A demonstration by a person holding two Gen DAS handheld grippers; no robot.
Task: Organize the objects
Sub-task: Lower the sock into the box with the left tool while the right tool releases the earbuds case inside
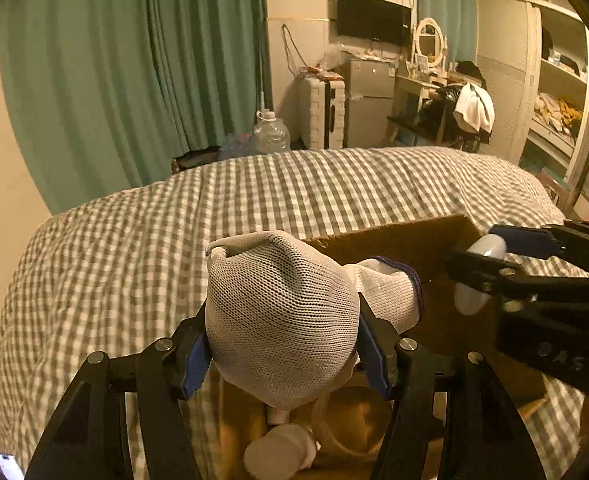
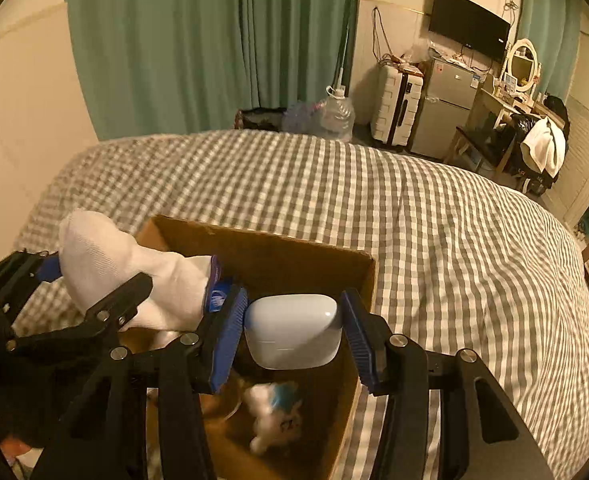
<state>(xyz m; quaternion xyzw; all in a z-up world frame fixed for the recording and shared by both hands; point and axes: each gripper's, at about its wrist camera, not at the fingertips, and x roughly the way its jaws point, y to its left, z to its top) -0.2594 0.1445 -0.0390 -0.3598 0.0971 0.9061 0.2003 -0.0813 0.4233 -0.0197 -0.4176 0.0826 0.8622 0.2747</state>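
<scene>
Jaws clamped — left gripper [image 1: 282,344] on sock [image 1: 278,320], right gripper [image 2: 294,332] on, seemingly, earbud case [image 2: 292,330].

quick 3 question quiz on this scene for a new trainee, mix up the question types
1. True or false: the left tool is shut on a white sock.
2. What does the right tool hold? A) a small white case B) a bottle C) a phone
3. Fill in: both tools are held above an open cardboard ____ sitting on the checked bedcover.

Key: 1 true; 2 A, the white case; 3 box.
</scene>
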